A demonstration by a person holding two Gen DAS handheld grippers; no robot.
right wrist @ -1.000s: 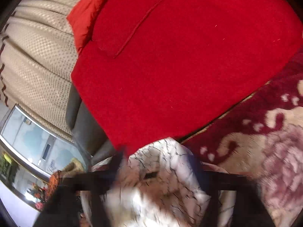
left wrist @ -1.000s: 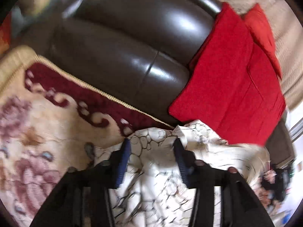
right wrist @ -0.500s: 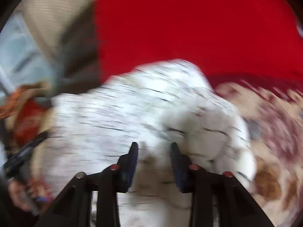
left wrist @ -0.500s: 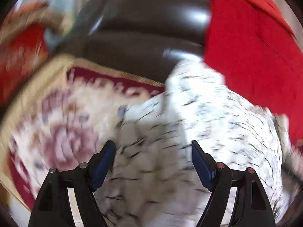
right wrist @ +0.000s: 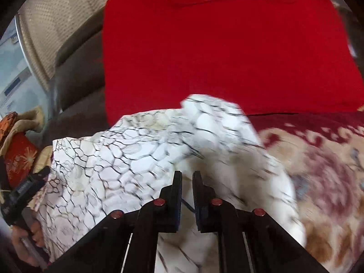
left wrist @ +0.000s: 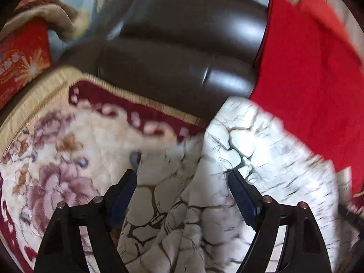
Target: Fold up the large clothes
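Observation:
The large garment (left wrist: pixel 238 141) is white with a black crackle print. It lies bunched on a floral blanket (left wrist: pixel 56 159), against the front of a dark leather sofa (left wrist: pixel 182 45). My left gripper (left wrist: pixel 182 174) hovers over it, jaws wide and still opening; cloth lies under the gap and the pads do not press on it. In the right wrist view the garment (right wrist: pixel 127 154) spreads to the left. My right gripper (right wrist: pixel 187 175) is closing, its jaws nearly together with a fold of the white fabric pinched between them.
A red cloth (right wrist: pixel 216 45) drapes over the sofa seat just behind the garment, also at the right of the left wrist view (left wrist: pixel 307 79). A red embroidered cushion (left wrist: pixel 20 61) sits far left. A person's hand (right wrist: pixel 22 238) holds a black tool at the left edge.
The left jaws have spread wider and dropped toward the garment. The right jaws went from wide open to nearly together on the fabric, and that gripper swung across over the garment.

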